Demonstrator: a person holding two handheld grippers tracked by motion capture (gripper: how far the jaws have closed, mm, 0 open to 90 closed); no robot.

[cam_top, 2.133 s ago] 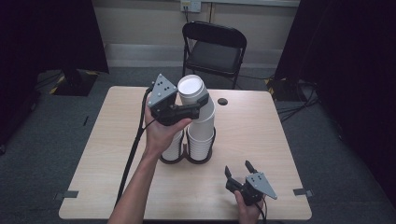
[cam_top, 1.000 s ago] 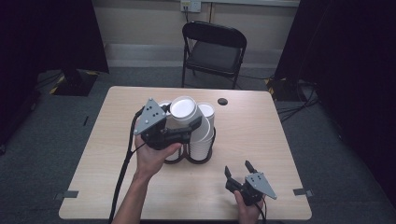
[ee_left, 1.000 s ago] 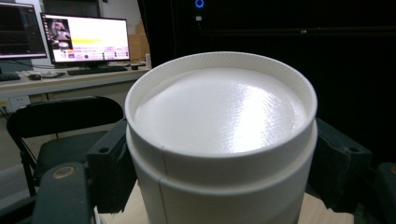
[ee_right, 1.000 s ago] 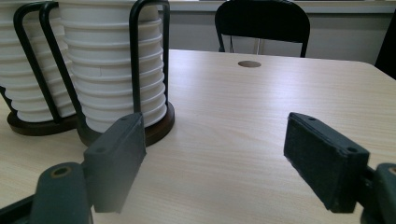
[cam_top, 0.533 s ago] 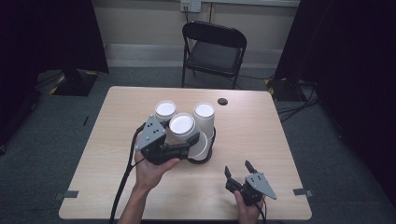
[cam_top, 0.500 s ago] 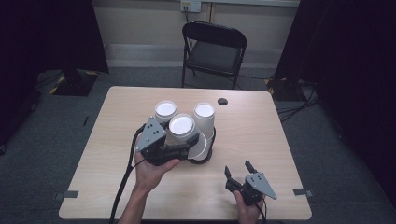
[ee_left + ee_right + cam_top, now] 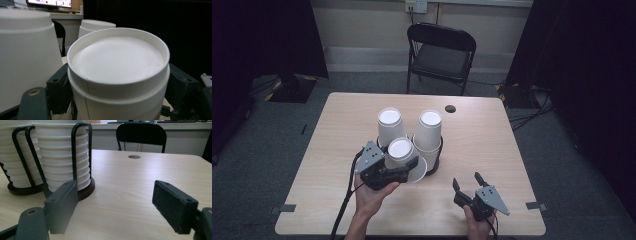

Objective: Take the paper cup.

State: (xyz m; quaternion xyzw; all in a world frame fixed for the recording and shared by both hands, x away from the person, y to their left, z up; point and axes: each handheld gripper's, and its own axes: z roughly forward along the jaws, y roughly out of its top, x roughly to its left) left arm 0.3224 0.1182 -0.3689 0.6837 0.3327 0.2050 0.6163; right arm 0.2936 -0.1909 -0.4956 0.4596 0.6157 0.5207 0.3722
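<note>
A: What has changed with the left gripper (image 7: pixel 404 167)?

B: It has come down a good way. A moment ago it held the paper cup (image 7: pixel 401 151) high above the two stacks; now the cup sits low, in front of them and close over the worktop (image 7: pixel 507 145). The jaws are clamped on the cup's sides near its upturned base, one to each side of it, as the left gripper view shows (image 7: pixel 117 75).

A: So the cup is upside down?

B: Yes, closed bottom up, wide rim down. Just beyond the jaws stand the left stack (image 7: pixel 390 125) and the right stack (image 7: pixel 430 131), each in a black wire holder (image 7: pixel 75 152) on a dark round foot.

A: What does that mean for the job?

B: I judge the cup has been lifted off a stack and is about to be set down on the worktop, rim first. Whether the rim already touches the wood I cannot tell.

A: And the right gripper (image 7: pixel 468 183)?

B: It has kept still, resting low near the front edge, jaws spread wide with nothing between them, only bare worktop ahead.
</note>
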